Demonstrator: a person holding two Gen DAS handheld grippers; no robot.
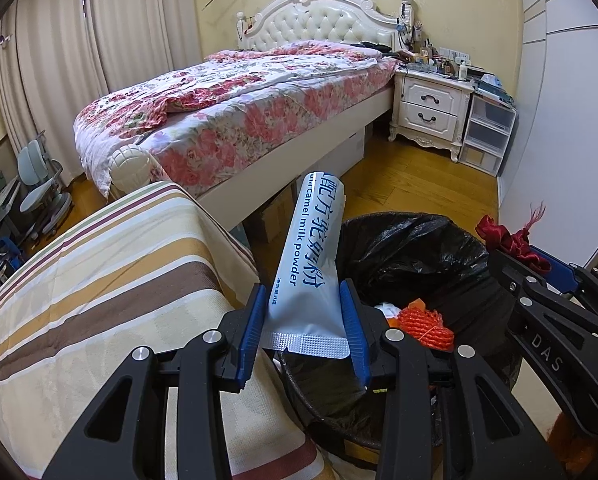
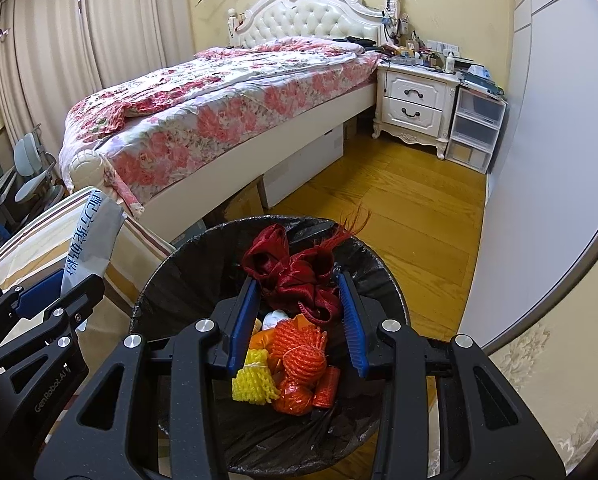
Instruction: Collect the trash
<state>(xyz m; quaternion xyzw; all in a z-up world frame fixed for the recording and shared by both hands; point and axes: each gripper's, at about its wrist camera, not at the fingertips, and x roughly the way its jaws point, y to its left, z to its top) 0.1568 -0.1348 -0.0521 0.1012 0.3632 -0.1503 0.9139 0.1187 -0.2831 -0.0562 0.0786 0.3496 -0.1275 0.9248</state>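
My left gripper [image 1: 305, 292] is shut on a silver-white camel milk powder packet [image 1: 309, 256], held upright over the left rim of the bin. The packet also shows in the right wrist view [image 2: 93, 236]. My right gripper [image 2: 297, 280] is shut on a dark red ribbon bundle [image 2: 295, 270] and holds it over the round bin with a black liner [image 2: 187, 276]. In the bin lie orange foam net [image 2: 299, 348], yellow foam net [image 2: 255, 380] and other scraps. The bin [image 1: 403, 252] and the ribbon [image 1: 511, 240] show in the left wrist view too.
A striped cloth-covered surface [image 1: 99, 280] stands left of the bin. A bed with a floral quilt [image 2: 219, 108] lies beyond. A white nightstand [image 2: 415, 100] and plastic drawers [image 2: 475, 128] stand at the back right. A white wardrobe wall [image 2: 547, 160] is at right on the wooden floor [image 2: 399, 220].
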